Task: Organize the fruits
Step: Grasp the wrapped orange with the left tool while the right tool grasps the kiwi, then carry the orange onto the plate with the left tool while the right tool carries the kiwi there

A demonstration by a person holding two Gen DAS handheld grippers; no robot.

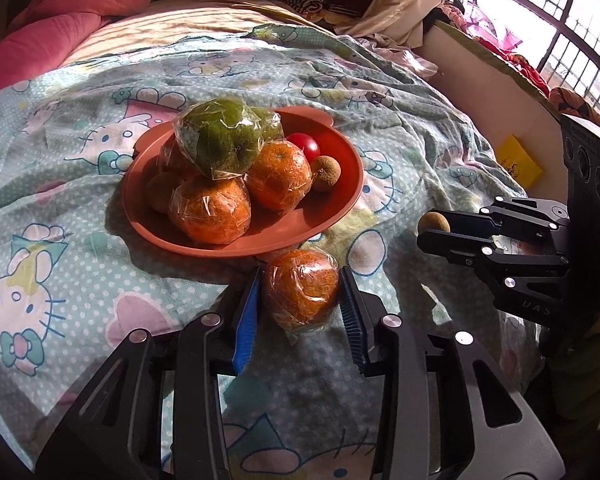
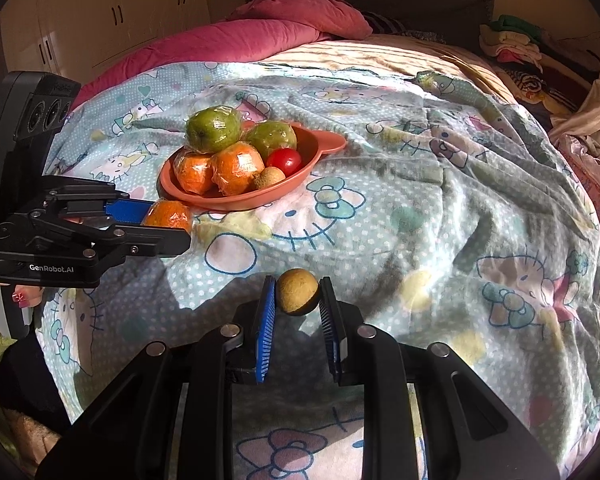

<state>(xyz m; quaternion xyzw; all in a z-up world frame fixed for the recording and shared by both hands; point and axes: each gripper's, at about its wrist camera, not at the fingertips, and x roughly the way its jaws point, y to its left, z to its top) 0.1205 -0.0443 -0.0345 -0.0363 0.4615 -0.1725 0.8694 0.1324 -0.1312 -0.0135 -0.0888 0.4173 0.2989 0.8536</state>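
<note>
White "GenRobot.AI" on left gripper (image 2: 168, 226)

Both tongs angle downward over the bed. The left tongs (image 1: 300, 304) press their blue pads against a wrapped orange (image 1: 301, 294); the right tongs (image 2: 298, 300) are clamped on a small brown fruit (image 2: 298, 291).

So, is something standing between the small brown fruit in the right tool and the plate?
Nothing visible. Only bare blanket lies between the brown fruit and the plate, whose right side has open room.
</note>
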